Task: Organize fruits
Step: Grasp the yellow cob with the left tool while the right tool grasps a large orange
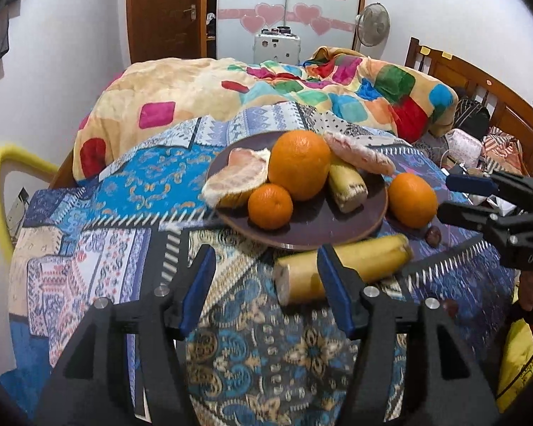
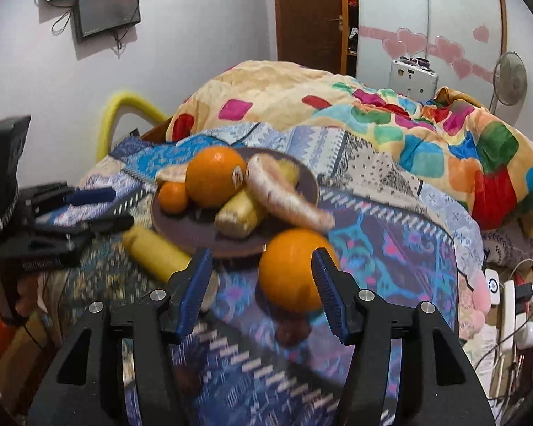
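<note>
Orange fruit [image 2: 287,269] lay on the patterned bedspread [image 1: 252,348] beside the brown plate [image 1: 323,227], just ahead of the right gripper [image 2: 263,291], its jaws apart. Left gripper [image 1: 266,287] stood open too, near a loose banana piece [image 1: 366,259].

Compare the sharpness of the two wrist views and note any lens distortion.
Left wrist view: mostly sharp, though the yellow banana piece on the cloth is slightly smeared. Right wrist view: motion blur on the patterned blue bedcover and loose round orange. Both: fisheye bending, dark corners.
</note>
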Demonstrator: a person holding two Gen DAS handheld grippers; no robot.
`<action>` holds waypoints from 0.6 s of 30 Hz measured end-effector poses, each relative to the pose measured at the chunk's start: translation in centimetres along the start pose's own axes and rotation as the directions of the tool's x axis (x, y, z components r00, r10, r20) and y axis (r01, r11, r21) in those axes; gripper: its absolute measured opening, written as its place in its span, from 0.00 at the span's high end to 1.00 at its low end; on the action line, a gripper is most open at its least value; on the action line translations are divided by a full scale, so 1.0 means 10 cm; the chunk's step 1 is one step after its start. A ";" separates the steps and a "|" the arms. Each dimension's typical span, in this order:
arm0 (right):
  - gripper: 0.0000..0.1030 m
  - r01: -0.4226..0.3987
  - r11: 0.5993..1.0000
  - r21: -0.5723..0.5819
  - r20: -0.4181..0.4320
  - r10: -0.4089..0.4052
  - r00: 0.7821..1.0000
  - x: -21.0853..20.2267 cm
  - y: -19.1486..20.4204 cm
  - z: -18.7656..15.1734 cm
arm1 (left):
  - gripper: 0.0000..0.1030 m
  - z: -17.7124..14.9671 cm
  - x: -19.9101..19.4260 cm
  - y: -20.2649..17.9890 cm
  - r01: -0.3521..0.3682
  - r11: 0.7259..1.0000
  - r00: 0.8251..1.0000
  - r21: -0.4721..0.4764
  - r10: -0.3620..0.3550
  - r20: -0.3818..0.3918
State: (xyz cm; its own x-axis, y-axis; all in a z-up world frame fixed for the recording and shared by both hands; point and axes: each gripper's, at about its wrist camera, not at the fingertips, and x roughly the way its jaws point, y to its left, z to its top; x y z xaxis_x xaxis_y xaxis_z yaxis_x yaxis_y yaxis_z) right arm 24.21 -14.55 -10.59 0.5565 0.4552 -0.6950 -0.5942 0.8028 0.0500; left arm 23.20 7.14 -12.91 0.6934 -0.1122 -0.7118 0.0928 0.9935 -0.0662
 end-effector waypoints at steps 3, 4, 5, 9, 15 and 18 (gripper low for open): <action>0.47 0.032 0.999 -0.005 -0.013 -0.032 0.999 -0.01 -0.04 -0.12 | 0.39 -0.06 0.00 -0.03 0.004 1.000 1.000 0.005 -0.004 -0.014; 0.47 0.039 0.999 -0.006 -0.018 -0.039 0.999 0.00 -0.05 -0.14 | 0.39 -0.07 0.01 -0.04 0.003 1.000 1.000 0.008 -0.003 -0.017; 0.47 0.050 0.999 -0.009 -0.026 -0.050 0.998 0.02 -0.08 -0.16 | 0.39 -0.08 0.03 -0.06 0.005 1.000 1.000 0.012 -0.004 -0.023; 0.47 0.072 0.997 -0.001 -0.051 -0.072 0.996 0.12 -0.16 -0.16 | 0.39 -0.05 0.13 -0.13 0.019 1.000 0.999 0.013 -0.018 -0.043; 0.37 0.068 0.998 0.014 -0.070 -0.067 0.995 0.31 -0.22 -0.06 | 0.39 0.05 0.18 -0.30 0.045 0.998 0.999 0.051 -0.044 -0.025; 0.35 0.060 0.998 0.016 -0.085 -0.059 0.995 0.40 -0.23 -0.01 | 0.39 0.09 0.24 -0.39 0.061 0.995 0.998 0.082 -0.059 -0.031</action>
State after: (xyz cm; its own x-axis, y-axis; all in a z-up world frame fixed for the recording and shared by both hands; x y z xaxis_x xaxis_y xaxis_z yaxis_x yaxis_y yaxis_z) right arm 27.73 -14.61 -13.60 0.5390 0.3731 -0.7551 -0.5500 0.8349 0.0199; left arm 25.20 2.94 -13.71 0.6645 -0.1697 -0.7277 0.1931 0.9798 -0.0522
